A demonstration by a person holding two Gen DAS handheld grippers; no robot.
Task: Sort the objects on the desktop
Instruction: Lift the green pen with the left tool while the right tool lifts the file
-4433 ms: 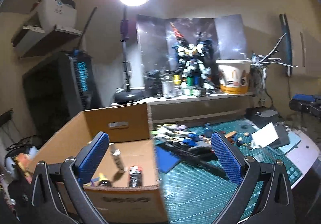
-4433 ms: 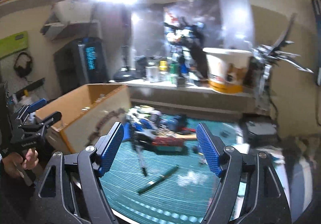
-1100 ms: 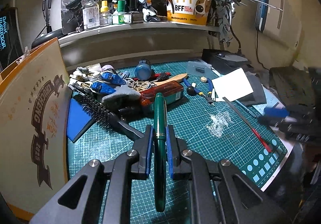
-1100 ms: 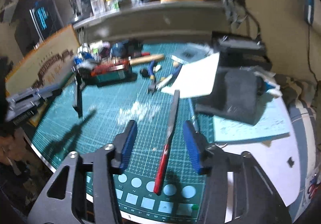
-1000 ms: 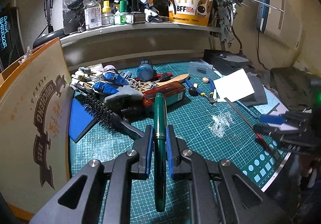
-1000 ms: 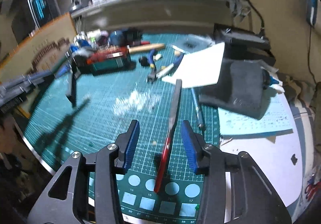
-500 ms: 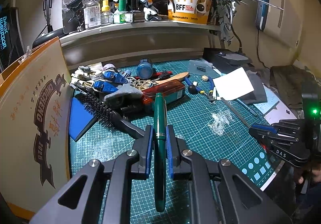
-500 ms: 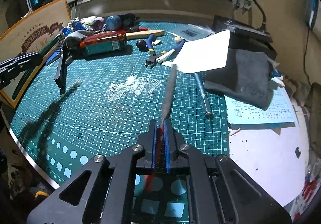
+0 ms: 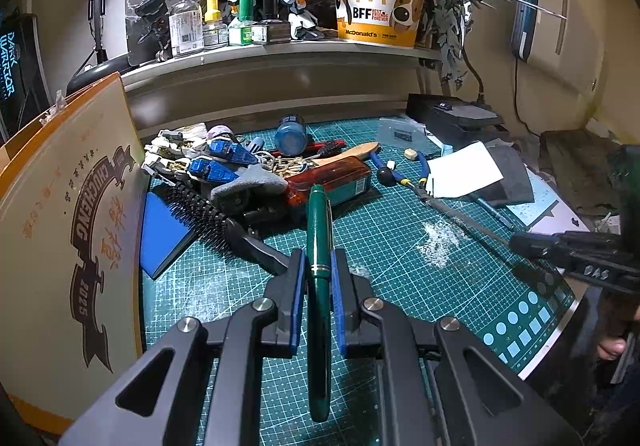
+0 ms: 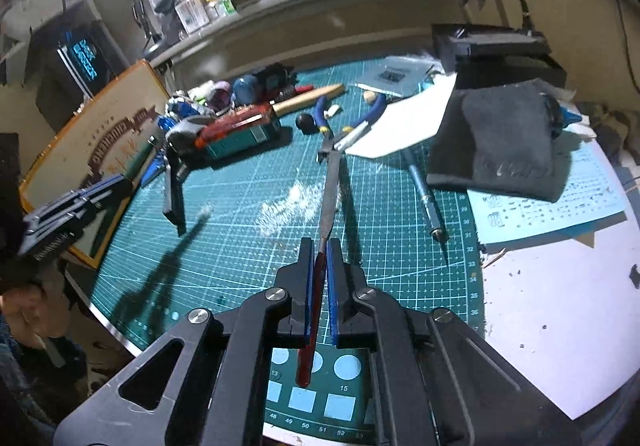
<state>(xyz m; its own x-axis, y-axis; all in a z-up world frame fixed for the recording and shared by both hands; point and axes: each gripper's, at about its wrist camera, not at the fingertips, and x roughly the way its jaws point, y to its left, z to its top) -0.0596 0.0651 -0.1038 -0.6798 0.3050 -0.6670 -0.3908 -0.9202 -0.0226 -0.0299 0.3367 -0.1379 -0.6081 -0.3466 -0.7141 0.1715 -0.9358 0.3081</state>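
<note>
**Crowded mat, box on the left**

Cardboard box (image 9: 60, 230) stands left of the cutting mat (image 9: 400, 246). Hairbrush (image 9: 216, 222) lies beside it, clutter behind. Pliers (image 9: 404, 174) and paper (image 9: 464, 170) sit right; bucket (image 9: 380, 2) up on the shelf (image 9: 280, 50).

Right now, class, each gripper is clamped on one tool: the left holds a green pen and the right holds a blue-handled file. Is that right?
Not quite. The right gripper is clamped on a red-handled file, as the right wrist view shows. The left gripper does hold the green pen.

Both tools (image 9: 316, 282) (image 10: 319, 278) clamped, angled downward
</note>
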